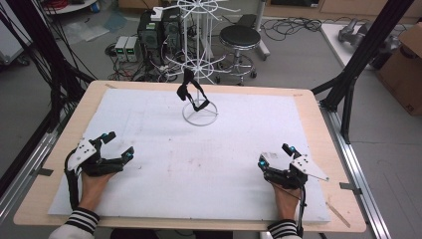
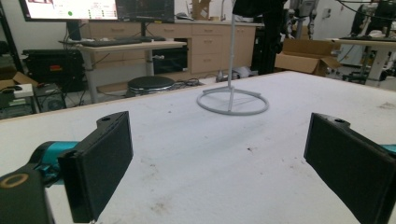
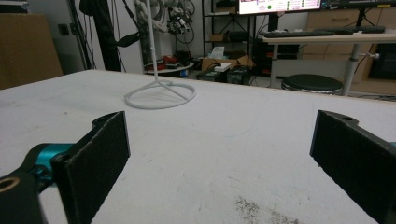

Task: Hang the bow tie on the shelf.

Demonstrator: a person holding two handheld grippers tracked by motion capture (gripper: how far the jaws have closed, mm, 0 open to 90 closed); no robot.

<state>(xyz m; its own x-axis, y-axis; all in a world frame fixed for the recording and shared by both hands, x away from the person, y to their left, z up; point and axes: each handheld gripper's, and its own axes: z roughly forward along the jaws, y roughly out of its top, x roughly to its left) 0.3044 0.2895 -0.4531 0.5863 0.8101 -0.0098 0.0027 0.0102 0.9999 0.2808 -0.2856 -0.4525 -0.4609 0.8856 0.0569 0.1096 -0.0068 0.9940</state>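
A white wire display stand [image 1: 198, 59] rises from a ring base [image 1: 199, 113] at the back middle of the white mat [image 1: 189, 149]. A black strap-like item [image 1: 188, 92] hangs from one of its lower hooks. My left gripper [image 1: 120, 145] rests at the mat's near left, open with nothing between its jaws. At the near right my right gripper [image 1: 275, 155] is open and empty too. The ring base [image 2: 232, 100] lies ahead in the left gripper view. In the right gripper view the ring base [image 3: 160, 95] is ahead to the left, with the black item [image 3: 100, 21] hanging above it.
The mat covers a wooden table [image 1: 308, 107]. Black frame posts [image 1: 366, 50] stand at the table's right and left sides. Beyond the far edge are a black stool [image 1: 240, 37], computer boxes [image 1: 149, 30] and floor cables. A cardboard box [image 1: 405, 64] sits at far right.
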